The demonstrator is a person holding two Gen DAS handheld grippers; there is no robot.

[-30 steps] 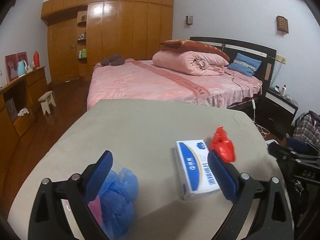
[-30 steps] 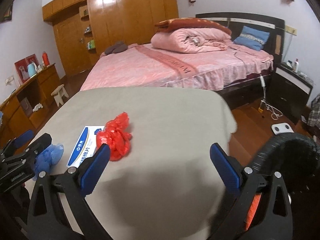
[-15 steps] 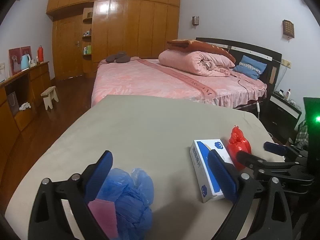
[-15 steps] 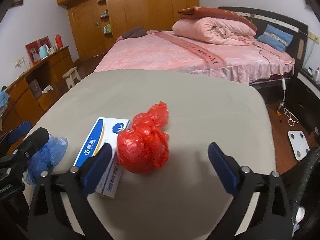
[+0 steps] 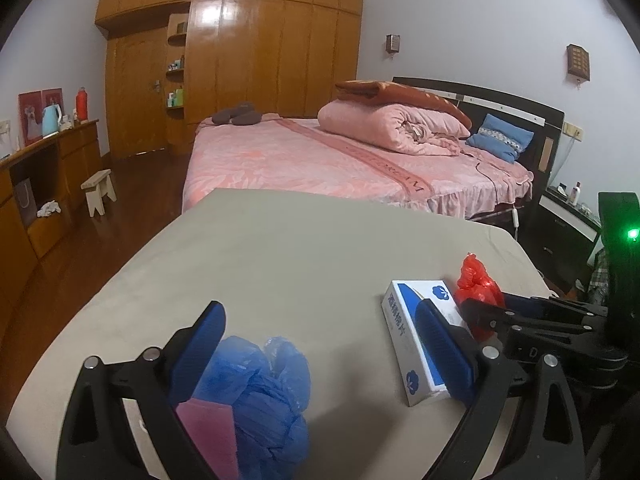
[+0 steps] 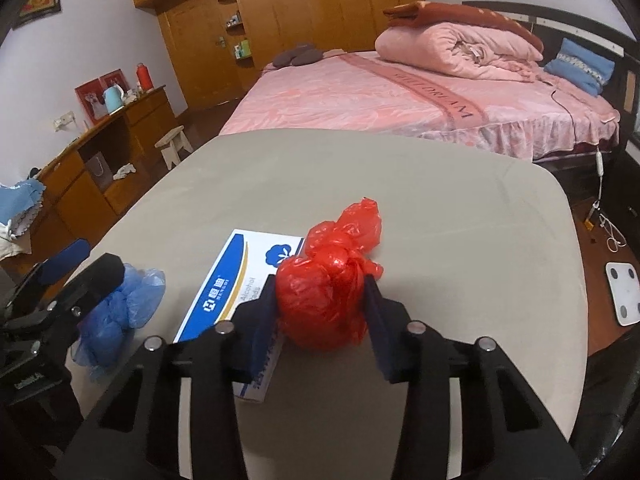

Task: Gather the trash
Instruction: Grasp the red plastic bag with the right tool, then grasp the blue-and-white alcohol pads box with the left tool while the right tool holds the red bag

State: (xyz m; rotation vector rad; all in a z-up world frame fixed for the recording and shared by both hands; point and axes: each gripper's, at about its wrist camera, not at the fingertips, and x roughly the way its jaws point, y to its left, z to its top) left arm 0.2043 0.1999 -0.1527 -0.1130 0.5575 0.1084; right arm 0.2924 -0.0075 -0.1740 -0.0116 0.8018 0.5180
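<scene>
The right tongs (image 6: 320, 300) clamp the red bag (image 6: 328, 300) from both sides, blue pads pressed into the plastic. The bag sits on the grey surface (image 6: 440, 220), its long axis running away from the camera, knotted tail pointing toward the bed (image 6: 380, 96). Just left, touching it, lies the blue-and-white box (image 6: 236, 280). The left tongs (image 5: 320, 344) gape wide, a crumpled blue bag (image 5: 260, 392) between them. A wooden wardrobe (image 5: 260, 44) lines the far wall.
</scene>
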